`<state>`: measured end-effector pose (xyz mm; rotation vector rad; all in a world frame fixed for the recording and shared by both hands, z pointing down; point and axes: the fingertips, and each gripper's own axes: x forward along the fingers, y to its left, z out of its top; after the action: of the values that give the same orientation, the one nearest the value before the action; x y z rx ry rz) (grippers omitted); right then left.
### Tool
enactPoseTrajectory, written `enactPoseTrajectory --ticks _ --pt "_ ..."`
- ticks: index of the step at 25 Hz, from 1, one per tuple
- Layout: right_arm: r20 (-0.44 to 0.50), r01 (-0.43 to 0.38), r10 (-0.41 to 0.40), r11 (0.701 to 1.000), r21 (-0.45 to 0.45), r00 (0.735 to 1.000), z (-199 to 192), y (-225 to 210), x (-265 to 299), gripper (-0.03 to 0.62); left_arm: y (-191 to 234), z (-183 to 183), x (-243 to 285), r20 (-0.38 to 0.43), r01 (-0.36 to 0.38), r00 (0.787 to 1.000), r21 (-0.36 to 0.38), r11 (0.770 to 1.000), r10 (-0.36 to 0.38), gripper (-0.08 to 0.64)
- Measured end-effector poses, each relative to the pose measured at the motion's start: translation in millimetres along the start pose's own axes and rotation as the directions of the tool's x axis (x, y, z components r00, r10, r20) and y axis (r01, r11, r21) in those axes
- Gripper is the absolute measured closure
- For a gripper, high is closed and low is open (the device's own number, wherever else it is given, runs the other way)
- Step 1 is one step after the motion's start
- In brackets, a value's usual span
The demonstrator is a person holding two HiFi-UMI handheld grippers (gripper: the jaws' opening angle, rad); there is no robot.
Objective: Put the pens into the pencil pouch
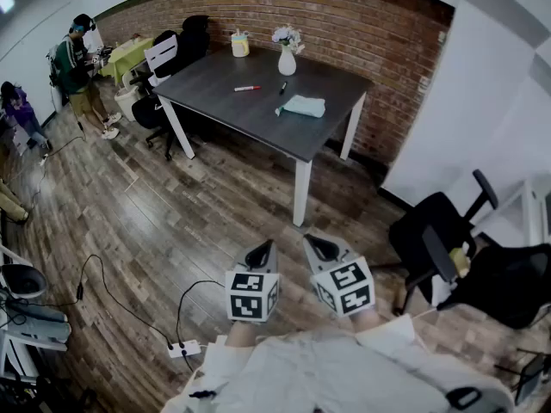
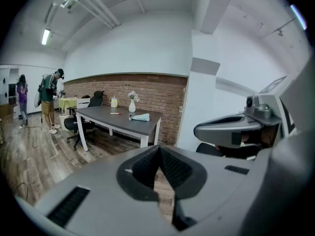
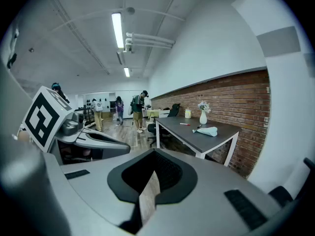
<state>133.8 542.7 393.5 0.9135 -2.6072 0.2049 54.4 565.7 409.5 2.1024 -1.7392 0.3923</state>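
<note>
Far ahead stands a dark grey table [image 1: 258,110] with a red pen [image 1: 247,88], a black pen [image 1: 282,87] and a light teal pencil pouch [image 1: 302,105] lying on it. Both grippers hover over the wooden floor, well short of the table. My left gripper [image 1: 263,249] and my right gripper [image 1: 320,245] are shut and hold nothing. The same table [image 2: 123,119] with the pouch [image 2: 140,117] and red pen [image 2: 116,113] appears in the left gripper view. In the right gripper view the pouch [image 3: 206,131] and red pen [image 3: 185,124] lie on the table [image 3: 197,134].
A white vase of flowers [image 1: 287,54] and a yellow cup [image 1: 240,43] stand at the table's far side. Black office chairs sit at the left [image 1: 164,84] and right [image 1: 435,231]. A power strip with cable [image 1: 183,348] lies on the floor. People stand at the far left [image 1: 82,67].
</note>
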Motion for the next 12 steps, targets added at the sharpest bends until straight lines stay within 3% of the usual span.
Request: enactPoseTrajectory --ticks 8,12 --pt "0.000 -0.048 0.048 0.999 0.000 0.999 -1.1 2.9 -5.8 0.589 -16.9 -3.1 5.4 -0.014 0.015 1.000 0.005 1.000 -0.015 0.555" --pt "0.091 -0.056 0.055 0.998 0.011 0.994 9.2 -2.4 -14.4 0.588 -27.4 6.2 4.8 0.047 0.044 0.998 -0.006 0.999 -0.043 0.555"
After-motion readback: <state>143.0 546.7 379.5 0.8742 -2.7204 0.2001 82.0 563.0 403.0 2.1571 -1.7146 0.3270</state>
